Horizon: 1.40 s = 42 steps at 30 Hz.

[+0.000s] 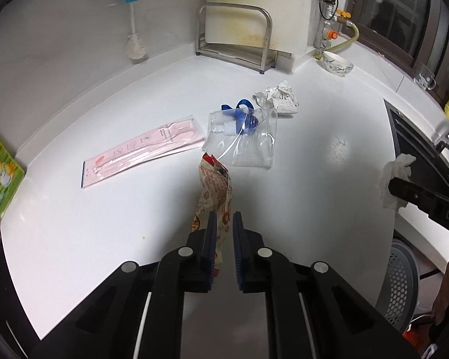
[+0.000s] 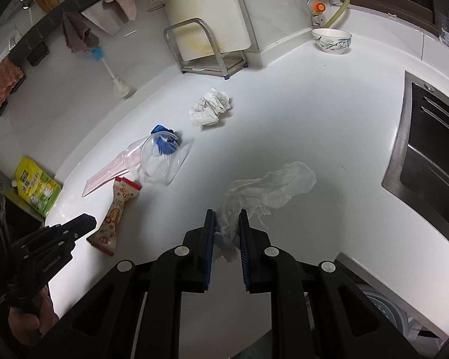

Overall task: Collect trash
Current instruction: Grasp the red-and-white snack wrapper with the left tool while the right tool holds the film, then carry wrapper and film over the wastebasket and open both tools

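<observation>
Trash is already in both hands. The left hand-held gripper (image 1: pixel 224 224) is pinched tight on a red and tan snack wrapper (image 1: pixel 214 185), which hangs up off the white counter (image 1: pixel 104 209). The right hand-held gripper (image 2: pixel 227 224) is squeezed narrow on a crumpled white tissue (image 2: pixel 272 185); the tissue flops out toward 1 o'clock from the jaws.

So two bits are picked up, but I judge neither is thrown away yet. A gray basket with holes (image 1: pixel 401 284) shows at 4 o'clock, below the counter edge. It may be the bin, but I cannot tell.

More trash is left on the counter. From the left wrist view, a clear plastic cup (image 1: pixel 242 137) lies on its side at 12 o'clock, just past the wrapper. A blue scrap (image 1: pixel 242 116) lies just behind it. A pink flat packet (image 1: pixel 143 149) lies at 10 o'clock, touching the cup. A ball of checked paper (image 1: pixel 277 97) sits at 1 o'clock, farther back.

The task looks less than half done: two to drop, four still to grab.
</observation>
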Tool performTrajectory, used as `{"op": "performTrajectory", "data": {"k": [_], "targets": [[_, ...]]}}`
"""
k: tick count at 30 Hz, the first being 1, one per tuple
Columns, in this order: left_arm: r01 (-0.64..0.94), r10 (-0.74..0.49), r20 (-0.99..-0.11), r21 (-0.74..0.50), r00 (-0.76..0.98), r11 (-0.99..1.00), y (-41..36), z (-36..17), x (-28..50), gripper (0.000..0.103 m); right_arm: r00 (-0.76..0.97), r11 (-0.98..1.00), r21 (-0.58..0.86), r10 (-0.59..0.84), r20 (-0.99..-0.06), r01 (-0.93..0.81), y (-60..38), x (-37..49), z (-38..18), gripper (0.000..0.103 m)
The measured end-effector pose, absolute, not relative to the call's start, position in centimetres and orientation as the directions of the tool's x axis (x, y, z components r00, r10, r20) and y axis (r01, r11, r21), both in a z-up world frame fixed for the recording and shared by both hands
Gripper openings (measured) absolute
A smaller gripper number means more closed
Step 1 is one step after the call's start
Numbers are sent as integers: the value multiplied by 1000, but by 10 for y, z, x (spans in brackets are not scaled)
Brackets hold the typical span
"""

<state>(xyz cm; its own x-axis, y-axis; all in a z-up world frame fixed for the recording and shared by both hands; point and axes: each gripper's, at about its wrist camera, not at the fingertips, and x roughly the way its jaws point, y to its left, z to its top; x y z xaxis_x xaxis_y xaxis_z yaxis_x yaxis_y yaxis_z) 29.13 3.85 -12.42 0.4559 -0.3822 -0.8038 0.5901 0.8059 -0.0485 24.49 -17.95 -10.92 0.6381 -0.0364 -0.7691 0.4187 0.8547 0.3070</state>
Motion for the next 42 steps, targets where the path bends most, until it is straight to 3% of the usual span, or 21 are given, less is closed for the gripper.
{"op": "performTrajectory", "data": {"k": [11,14,16,18,29,31,33,37,42], "targets": [[549,-355,-810,-48,467,834,41,-125,296,13,644,859,307,-34,-764,410,-186,224,-103,15],[548,-340,-812,-30,474,836,39,-128,302,30,646,851,315,-37,-763,420,-190,222,-104,16],[549,-339,-807,-23,484,836,39,-129,304,57,646,847,317,-40,-762,427,-192,220,-105,16],[552,-345,-798,-18,495,834,38,-129,307,61,644,841,320,-44,-763,436,-194,219,-106,16],[569,-294,-841,20,455,822,19,-166,328,59,621,820,311,-68,-781,481,-202,213,-115,16],[573,-298,-851,5,433,819,18,-170,328,37,618,819,308,-71,-783,484,-202,212,-116,16],[572,-298,-857,-4,421,820,17,-172,327,28,618,819,307,-73,-783,485,-202,212,-116,16],[562,-320,-849,-33,420,826,22,-166,320,20,622,822,308,-70,-780,479,-201,211,-114,16],[548,-326,-838,-38,438,836,27,-150,305,20,634,838,313,-50,-772,447,-196,208,-110,15]]}}
